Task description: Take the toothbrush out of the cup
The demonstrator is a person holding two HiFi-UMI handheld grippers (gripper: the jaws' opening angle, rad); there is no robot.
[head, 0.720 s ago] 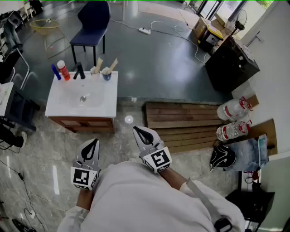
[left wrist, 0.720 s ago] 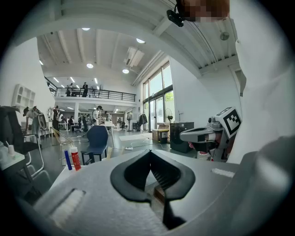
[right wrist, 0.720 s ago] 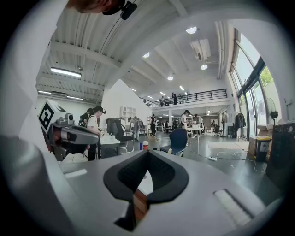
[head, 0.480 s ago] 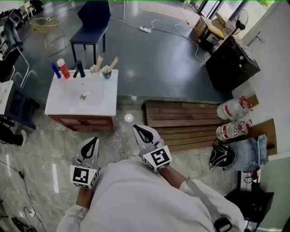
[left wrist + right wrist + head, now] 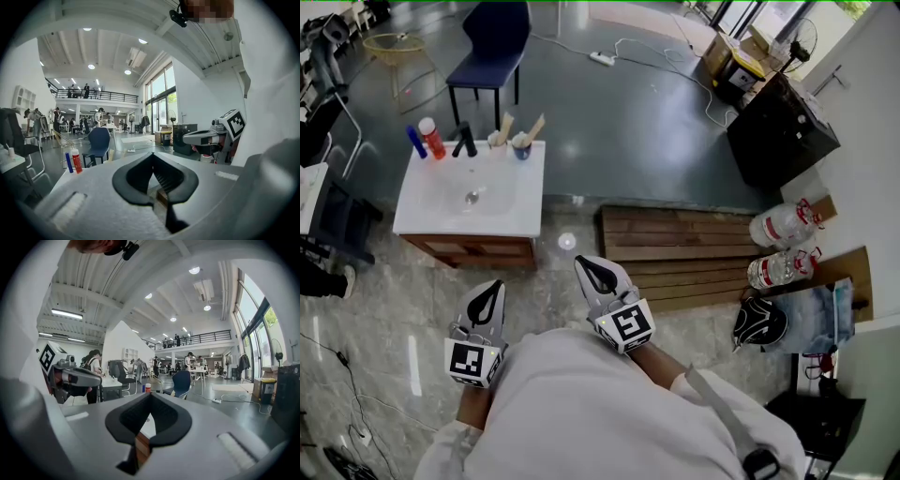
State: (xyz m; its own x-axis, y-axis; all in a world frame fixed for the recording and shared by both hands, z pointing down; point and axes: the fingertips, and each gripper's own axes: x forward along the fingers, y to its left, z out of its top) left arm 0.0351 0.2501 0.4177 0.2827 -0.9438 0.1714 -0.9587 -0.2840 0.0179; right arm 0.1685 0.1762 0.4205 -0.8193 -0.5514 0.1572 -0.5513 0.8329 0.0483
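Two cups stand at the back edge of the white sink vanity (image 5: 473, 217), far ahead of me: a white cup (image 5: 498, 145) and a blue cup (image 5: 522, 151). A pale toothbrush (image 5: 505, 128) leans out of the white cup, and another toothbrush (image 5: 533, 131) out of the blue one. My left gripper (image 5: 494, 286) and right gripper (image 5: 585, 269) hover close to my body, well short of the vanity. Both are shut with nothing between the jaws, as the left gripper (image 5: 152, 155) and right gripper (image 5: 151, 395) show in their own views.
A red bottle (image 5: 432, 141), a blue bottle (image 5: 416, 142) and a black faucet (image 5: 465, 142) share the vanity's back edge. A wooden pallet (image 5: 675, 253) lies to the right, with water jugs (image 5: 783, 225) and a helmet (image 5: 759, 323) beyond. A blue chair (image 5: 495, 42) stands behind the vanity.
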